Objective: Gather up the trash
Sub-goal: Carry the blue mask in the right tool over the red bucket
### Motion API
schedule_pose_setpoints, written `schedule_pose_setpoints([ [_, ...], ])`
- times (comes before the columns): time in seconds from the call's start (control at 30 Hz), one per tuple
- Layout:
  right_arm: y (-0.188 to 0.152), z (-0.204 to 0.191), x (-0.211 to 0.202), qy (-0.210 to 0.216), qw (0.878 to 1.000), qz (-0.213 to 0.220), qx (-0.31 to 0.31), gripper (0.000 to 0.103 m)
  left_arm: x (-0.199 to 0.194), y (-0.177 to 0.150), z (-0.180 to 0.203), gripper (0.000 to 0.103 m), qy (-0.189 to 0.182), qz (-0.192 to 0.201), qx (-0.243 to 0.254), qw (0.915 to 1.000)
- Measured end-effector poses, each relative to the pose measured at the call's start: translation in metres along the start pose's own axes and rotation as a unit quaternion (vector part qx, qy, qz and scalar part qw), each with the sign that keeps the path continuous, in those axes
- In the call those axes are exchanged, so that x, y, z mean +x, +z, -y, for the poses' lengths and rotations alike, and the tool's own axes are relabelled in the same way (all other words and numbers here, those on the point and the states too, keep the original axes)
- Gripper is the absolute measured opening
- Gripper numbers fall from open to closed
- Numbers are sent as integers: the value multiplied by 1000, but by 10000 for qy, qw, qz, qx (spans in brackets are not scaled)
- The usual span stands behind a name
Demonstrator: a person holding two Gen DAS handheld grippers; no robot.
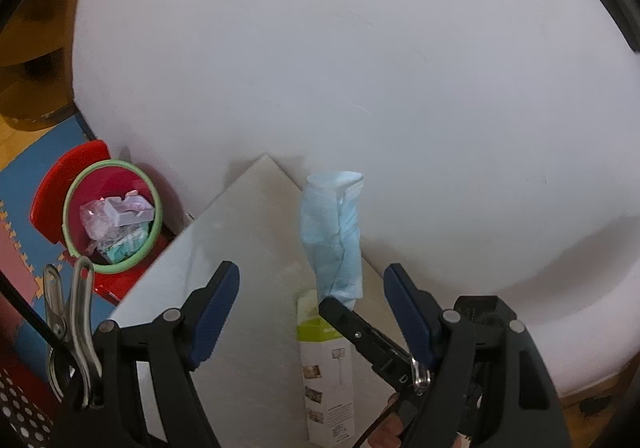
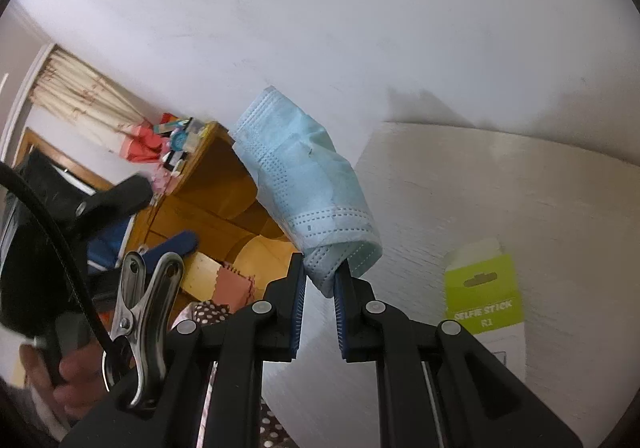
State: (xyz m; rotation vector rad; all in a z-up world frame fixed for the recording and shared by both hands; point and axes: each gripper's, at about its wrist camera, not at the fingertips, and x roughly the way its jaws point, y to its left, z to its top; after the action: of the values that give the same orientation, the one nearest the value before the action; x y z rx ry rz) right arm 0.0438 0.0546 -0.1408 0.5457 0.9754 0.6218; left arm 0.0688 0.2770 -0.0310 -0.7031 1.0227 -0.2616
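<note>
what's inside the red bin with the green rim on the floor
The red bin holds crumpled clear plastic wrap, a pale lilac moulded tray and a teal packet. These cover the bottom, so anything underneath stays hidden.

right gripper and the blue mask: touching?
Touching. The right wrist view shows the right gripper with both pads pressed on the lower end of the face mask, which stands up from the jaws.

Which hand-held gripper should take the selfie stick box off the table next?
Left. The left hand-held gripper is open and empty above the selfie stick box, while the right hand-held gripper is pinching the blue face mask.
</note>
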Motion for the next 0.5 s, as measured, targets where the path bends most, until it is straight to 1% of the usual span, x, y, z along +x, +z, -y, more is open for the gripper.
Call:
schedule_pose_setpoints([
  [0.13, 2, -14, 3, 175, 9997, -121, -139, 14, -13, 8, -15, 79, 25, 193, -126, 9997],
  [0.23, -2, -31, 7, 234, 9983, -185, -497, 14, -23, 16, -23, 80, -131, 353, -223, 9990],
  [0.33, -7, -41, 15, 349, 9967, -362, -635, 14, -33, 21, -28, 82, -54, 587, -199, 9981],
  [0.4, -12, -46, 22, 344, 9960, -447, -693, 14, -33, 24, -37, 82, -98, 565, -308, 9979],
  [0.5, -20, -59, 24, 505, 9926, -577, -940, 14, -33, 24, -50, 82, 40, 597, -403, 9974],
])
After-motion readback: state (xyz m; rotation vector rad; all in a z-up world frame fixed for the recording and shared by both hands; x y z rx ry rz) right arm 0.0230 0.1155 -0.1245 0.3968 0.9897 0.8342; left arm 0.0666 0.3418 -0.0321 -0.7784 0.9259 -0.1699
